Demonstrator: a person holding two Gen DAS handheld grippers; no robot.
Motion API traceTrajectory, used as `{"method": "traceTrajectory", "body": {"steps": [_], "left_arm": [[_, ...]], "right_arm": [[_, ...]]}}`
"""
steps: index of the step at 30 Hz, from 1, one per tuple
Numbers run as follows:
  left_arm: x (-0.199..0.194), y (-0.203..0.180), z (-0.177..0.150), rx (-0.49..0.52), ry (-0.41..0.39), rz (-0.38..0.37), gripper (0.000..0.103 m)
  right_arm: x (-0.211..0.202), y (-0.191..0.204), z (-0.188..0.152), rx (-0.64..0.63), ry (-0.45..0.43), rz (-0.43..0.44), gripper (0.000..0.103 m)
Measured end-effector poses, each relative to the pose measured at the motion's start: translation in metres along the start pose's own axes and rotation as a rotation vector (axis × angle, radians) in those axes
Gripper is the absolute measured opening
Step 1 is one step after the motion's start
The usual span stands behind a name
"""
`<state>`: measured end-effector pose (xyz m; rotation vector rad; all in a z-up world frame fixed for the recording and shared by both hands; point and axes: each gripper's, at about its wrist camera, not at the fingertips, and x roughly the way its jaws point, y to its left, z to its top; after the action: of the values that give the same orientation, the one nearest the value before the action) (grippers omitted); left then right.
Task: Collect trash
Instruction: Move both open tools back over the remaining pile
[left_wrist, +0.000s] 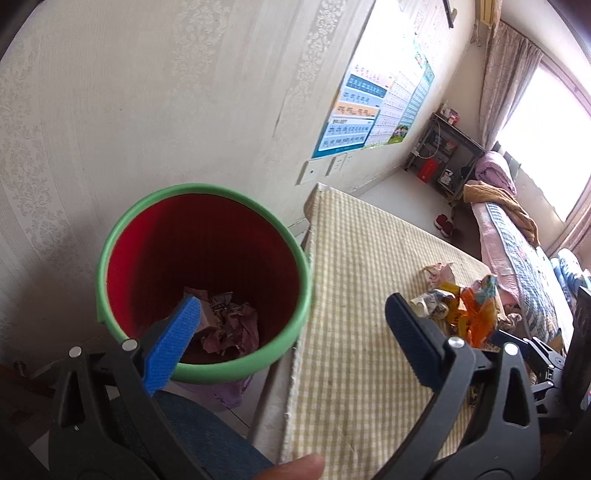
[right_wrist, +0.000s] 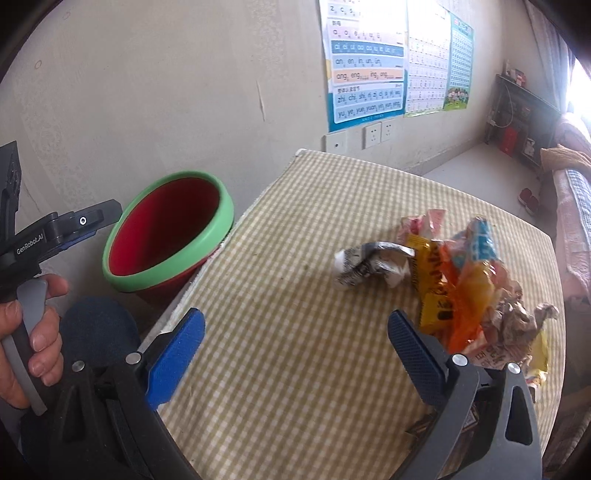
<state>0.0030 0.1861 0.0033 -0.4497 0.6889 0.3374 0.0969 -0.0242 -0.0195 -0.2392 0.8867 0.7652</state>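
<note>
Left gripper (left_wrist: 291, 325): fingers wide apart and holding nothing, one blue finger (left_wrist: 173, 343) hanging over the mouth of the bin, the other over the surface's left edge

Right gripper (right_wrist: 295, 350): fingers spread too, empty, poised low over the near part of the surface (right_wrist: 280, 280) and aimed towards the litter (a hand (right_wrist: 33, 332) on the left gripper's handle shows at the left of this view)

Bin (left_wrist: 201, 282): red inside with a green rim, standing off the surface, hard against its left edge; tilted towards the camera in the right wrist view

Already binned: a few crumpled scraps (left_wrist: 225, 325) lie at the bottom of the bin, pinkish and printed paper as far as I can tell

Still to collect: a heap of wrappers (right_wrist: 465, 291) towards the right edge of the surface, orange and yellow packets with crushed brownish paper beside them, and a balled printed paper (right_wrist: 369, 266) just left of the heap, nearest the bin

Far end: the surface's far corner meets the wall below wall charts (right_wrist: 364, 66); a bed (left_wrist: 524, 258) runs beyond the right edge

Progress: my judgement is early to middle; some trash is in, the larger share waits on the surface

Likely next: the right gripper closing on a piece from the heap
</note>
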Motion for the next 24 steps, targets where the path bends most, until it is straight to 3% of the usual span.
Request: {"method": "traceTrajectory", "body": {"steps": [11,24], "left_arm": [[0.017,-0.086,-0.039,0.174,0.088,-0.146,0.098],[0.039,-0.132,-0.067,0.273,0.164,-0.18,0.098]], "right_arm": [[-0.039,-0.065,-0.033,0.111,-0.017,-0.089,0.096],[-0.067,-0.155,-0.076,0.295,-0.037,-0.209,0.096]]}}
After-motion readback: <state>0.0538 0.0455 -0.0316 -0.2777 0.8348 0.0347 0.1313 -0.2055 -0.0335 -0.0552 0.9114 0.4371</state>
